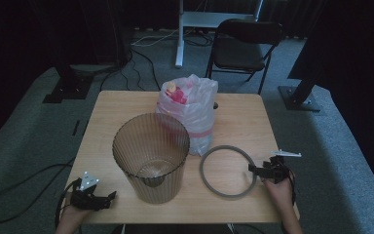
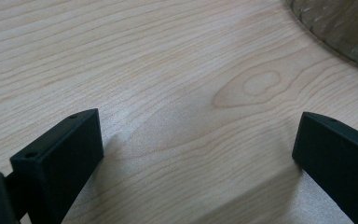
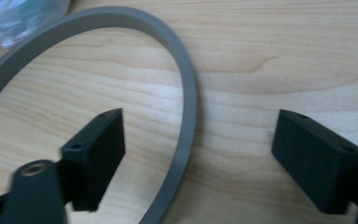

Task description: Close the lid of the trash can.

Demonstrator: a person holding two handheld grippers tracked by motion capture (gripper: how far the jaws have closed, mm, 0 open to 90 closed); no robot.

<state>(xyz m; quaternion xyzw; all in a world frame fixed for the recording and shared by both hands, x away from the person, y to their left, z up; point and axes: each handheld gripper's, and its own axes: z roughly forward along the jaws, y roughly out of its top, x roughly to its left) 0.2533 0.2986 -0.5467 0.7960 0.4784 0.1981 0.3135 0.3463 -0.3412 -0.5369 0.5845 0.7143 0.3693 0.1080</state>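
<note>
Two grippers rest low at the near edge of a pale wooden tabletop (image 1: 117,112), one in each of your hands. At the centre stands a ribbed, translucent brown waste bin (image 1: 151,156), upright and open at the top, with no liner in it. Behind it, touching or nearly touching its far side, sits a white plastic bag (image 1: 192,109) with pink and yellow contents. Just right of the bin a grey ring (image 1: 226,170) lies flat on the wood; it looks like the hoop that clamps a liner over the bin's rim, set aside to leave the rim free.

Your right gripper (image 1: 265,169) is at the ring's right edge with its fingers wide apart. In the right gripper view, the ring (image 3: 186,121) runs up between the two fingers, nearer the left one, which sits inside the hoop while the other is outside. Nothing is clamped yet; the fingers seem placed to close across the band.

Your left gripper (image 1: 104,199) waits left of the bin, fingers also spread wide over bare wood, with the bin's base (image 2: 340,28) off to one corner of its view.
</note>
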